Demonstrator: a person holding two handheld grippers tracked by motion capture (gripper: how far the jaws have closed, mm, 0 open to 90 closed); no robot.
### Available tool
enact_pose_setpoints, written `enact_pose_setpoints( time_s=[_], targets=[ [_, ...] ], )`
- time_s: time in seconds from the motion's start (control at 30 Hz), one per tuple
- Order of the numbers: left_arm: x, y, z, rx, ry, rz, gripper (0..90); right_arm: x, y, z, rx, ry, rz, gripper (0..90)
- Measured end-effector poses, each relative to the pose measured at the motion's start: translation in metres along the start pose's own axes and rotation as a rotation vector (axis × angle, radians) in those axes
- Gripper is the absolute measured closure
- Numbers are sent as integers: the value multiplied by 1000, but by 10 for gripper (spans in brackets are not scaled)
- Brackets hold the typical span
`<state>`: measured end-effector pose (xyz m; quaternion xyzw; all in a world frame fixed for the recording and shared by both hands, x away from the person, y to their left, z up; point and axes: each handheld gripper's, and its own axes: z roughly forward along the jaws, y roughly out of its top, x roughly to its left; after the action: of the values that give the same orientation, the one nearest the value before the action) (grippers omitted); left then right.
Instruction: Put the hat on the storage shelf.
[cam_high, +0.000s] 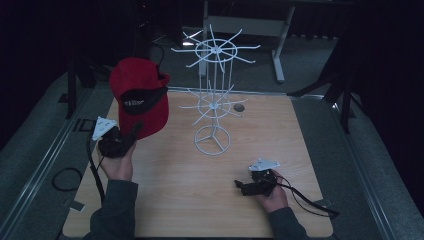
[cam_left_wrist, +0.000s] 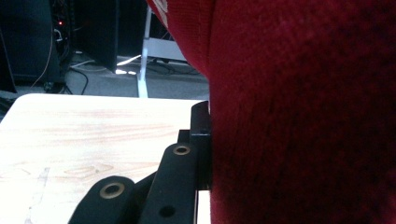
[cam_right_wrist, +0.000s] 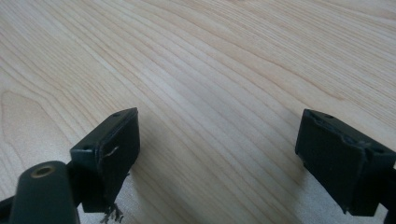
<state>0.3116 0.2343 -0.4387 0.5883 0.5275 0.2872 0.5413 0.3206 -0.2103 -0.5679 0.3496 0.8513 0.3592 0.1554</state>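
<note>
A red cap (cam_high: 142, 107) with a black patch on its front is held up over the table's left side. My left gripper (cam_high: 135, 131) is shut on the cap's lower edge. In the left gripper view one black jaw presses flat against the red cloth (cam_left_wrist: 303, 116), which hides the other jaw. A white wire rack (cam_high: 215, 95) with two rings of spokes stands upright at the table's middle, right of the cap. My right gripper (cam_high: 240, 186) lies low near the front right, pointing left. Its jaws stand wide apart over bare wood (cam_right_wrist: 219, 154), with nothing between them.
The wooden table (cam_high: 200, 200) has rounded front corners and a small round hole (cam_high: 239, 107) behind the rack. A black cable loop (cam_high: 65, 178) lies on the floor at left. A grey desk frame (cam_high: 280, 50) stands beyond the table's far edge.
</note>
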Motion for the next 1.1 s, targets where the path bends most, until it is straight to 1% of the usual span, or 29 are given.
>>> enact_pose_setpoints(
  time_s=[0.1,0.37,0.63,1.1],
  targets=[
    [0,5,1,-7,2,16,835,0,0,0,0,0,0,136],
    [-1,12,1,-24,1,24,835,0,0,0,1,0,-2,136],
    [-1,17,0,-50,-4,7,835,0,0,0,3,0,-1,136],
    [-4,29,-2,-70,-8,24,835,0,0,0,4,0,1,136]
  ],
)
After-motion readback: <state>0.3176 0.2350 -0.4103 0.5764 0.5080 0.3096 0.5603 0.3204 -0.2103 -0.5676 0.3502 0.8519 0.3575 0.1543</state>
